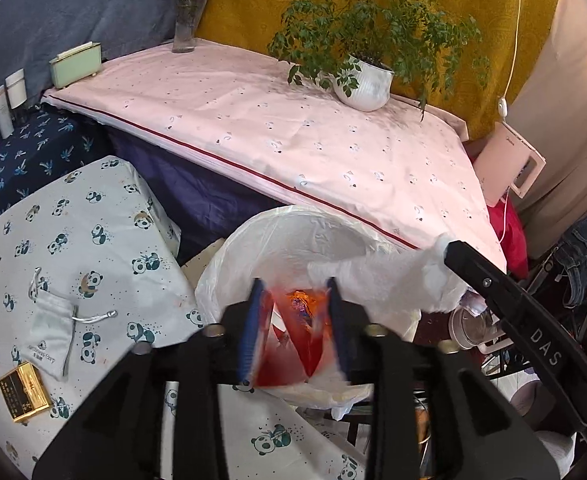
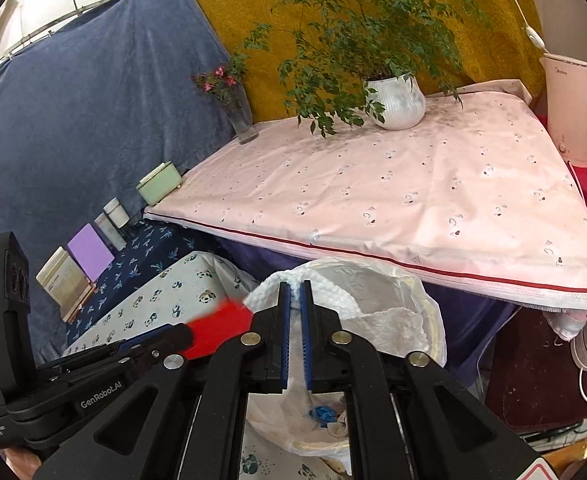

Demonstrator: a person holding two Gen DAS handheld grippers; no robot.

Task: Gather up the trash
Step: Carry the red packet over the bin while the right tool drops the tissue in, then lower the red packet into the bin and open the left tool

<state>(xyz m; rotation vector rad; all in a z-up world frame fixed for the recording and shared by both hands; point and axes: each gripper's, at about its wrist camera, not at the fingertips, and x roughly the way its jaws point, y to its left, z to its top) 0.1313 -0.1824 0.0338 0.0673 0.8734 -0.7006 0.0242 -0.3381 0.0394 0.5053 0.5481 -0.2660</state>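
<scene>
A white bin bag [image 1: 249, 236] stands open below the pink table's front edge. My left gripper [image 1: 295, 285] hangs over its mouth, jaws apart, with a blurred red wrapper [image 1: 293, 344] loose between the blue pads [image 1: 253, 320]. The right gripper [image 1: 450, 249] comes in from the right, shut on a white tissue [image 1: 377, 280] that stretches over the bag. In the right wrist view my right gripper [image 2: 295, 285] has its pads nearly together on the tissue [image 2: 265, 297] above the bag [image 2: 417, 280]. The left gripper [image 2: 181, 336] and red wrapper [image 2: 221, 330] lie at its left.
The pink-clothed table [image 1: 293, 128] carries a potted plant [image 1: 365, 84], a flower vase [image 1: 185, 28] and a green box [image 1: 76, 63]. On the panda cloth [image 1: 93, 240] at left lie a grey pouch [image 1: 53, 336] and a gold box [image 1: 24, 392]. A pink appliance [image 2: 577, 108] stands right.
</scene>
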